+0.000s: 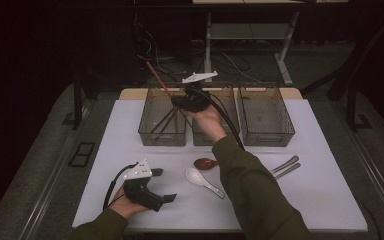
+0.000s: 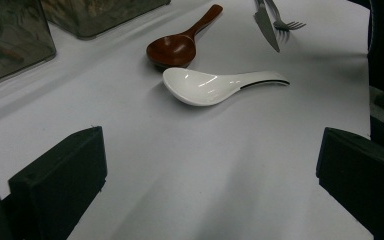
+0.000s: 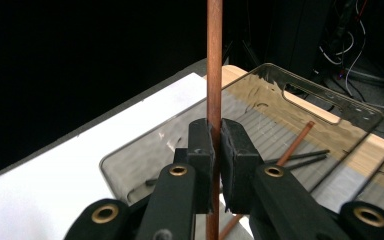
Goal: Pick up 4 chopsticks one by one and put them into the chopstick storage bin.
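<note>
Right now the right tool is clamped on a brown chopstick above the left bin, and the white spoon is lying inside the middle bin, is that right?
Not quite. The white spoon lies on the table in front of the bins, beside the brown spoon, as the high view shows. The rest holds: the right tool is clamped on a brown chopstick above the left bin.

A slim reddish-brown chopstick (image 3: 214,60) is clamped between the right tongs (image 3: 216,150), tilted over the left-hand clear bin (image 1: 162,116), where several dark chopsticks (image 1: 162,122) lie.
</note>
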`<state>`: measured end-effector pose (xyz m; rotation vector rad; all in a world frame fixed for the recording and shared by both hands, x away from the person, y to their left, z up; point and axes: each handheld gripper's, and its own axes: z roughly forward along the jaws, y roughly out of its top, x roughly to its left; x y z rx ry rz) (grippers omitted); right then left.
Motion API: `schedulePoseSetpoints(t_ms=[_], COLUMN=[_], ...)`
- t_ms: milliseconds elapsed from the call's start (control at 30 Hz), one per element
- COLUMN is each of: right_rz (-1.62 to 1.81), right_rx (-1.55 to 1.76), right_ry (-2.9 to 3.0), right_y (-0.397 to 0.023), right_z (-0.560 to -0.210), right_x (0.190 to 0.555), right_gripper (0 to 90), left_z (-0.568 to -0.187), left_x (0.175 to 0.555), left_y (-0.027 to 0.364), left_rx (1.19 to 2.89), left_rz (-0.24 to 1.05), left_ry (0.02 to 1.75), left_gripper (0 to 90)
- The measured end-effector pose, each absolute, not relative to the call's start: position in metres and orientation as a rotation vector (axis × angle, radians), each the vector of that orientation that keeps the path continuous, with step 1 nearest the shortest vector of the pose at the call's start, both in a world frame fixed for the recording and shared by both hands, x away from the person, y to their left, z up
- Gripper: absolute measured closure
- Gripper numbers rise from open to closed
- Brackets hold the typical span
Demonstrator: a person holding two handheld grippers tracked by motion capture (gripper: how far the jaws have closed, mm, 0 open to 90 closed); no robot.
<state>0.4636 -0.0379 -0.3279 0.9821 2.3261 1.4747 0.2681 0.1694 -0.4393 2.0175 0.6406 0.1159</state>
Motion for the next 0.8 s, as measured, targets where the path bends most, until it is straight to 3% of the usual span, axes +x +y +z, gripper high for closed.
schedulePoseSetpoints(t_ms=[333, 800], right_rz=[1.415, 1.255], right_rx=[1.021, 1.066], right_ry=[2.346, 2.469], right_y=[-0.002, 0.017], right_z=[-0.344, -0.375], right_x=[0.487, 0.491], right_gripper=[83.5, 83.5], left_z=[-0.439, -0.439], left_x=[0.267, 0.267], left_y=[0.168, 0.168], left_rx=[2.017, 2.021], left_rz=[0.112, 0.106], left_ry=[0.626, 0.621], left_gripper=[0.0, 0.0])
